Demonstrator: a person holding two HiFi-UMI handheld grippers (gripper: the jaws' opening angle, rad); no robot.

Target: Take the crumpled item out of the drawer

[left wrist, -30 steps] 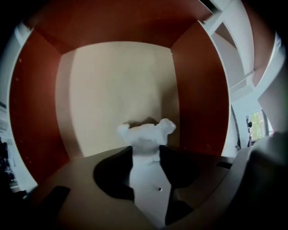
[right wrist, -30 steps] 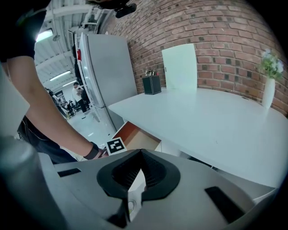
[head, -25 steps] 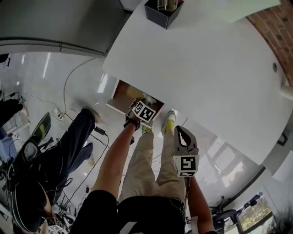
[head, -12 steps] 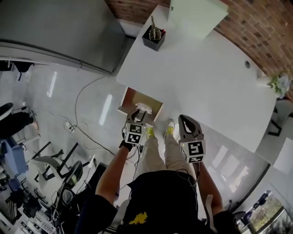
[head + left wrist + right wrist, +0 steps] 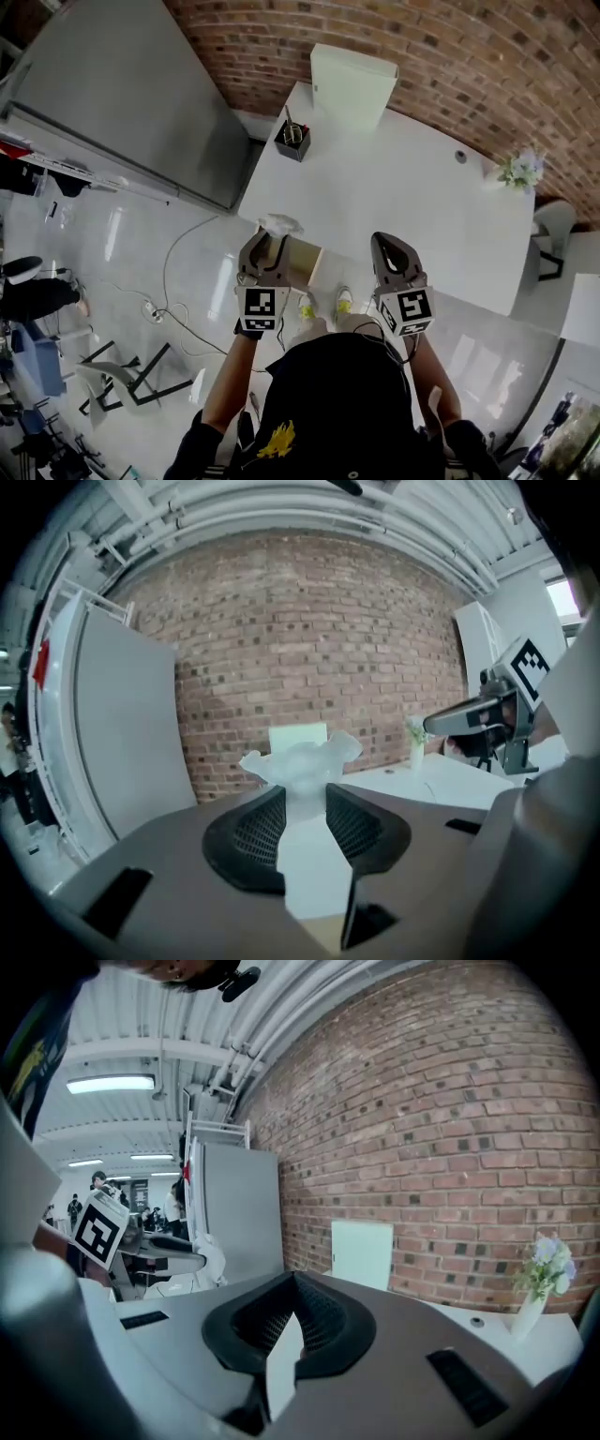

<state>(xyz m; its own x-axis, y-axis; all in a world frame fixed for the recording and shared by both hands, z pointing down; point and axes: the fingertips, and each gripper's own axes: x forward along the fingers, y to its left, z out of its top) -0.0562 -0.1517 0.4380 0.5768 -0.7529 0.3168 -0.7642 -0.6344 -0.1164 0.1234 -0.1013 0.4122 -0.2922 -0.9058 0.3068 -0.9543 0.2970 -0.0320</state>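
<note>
Left gripper (image 5: 306, 803): jaws clamped on the crumpled item (image 5: 279, 224), a white wad of paper or tissue. The material cannot be settled. Its ruffled top flares above the pads; the lower part is hidden between them.

In the head view the wad sits at centre frame, over the near edge of the white table (image 5: 403, 206), above and clear of the open drawer (image 5: 305, 265). The gripper body covers most of the drawer. Only a strip of wood-coloured interior shows, contents not readable.

Right gripper (image 5: 293, 1288): jaws closed tip to tip, nothing between them, held right of centre and apart from the left one.

Pen holder (image 5: 292, 141), upper centre on the table: contents too small to identify. The person's head fills the lower centre and hides the floor below.
</note>
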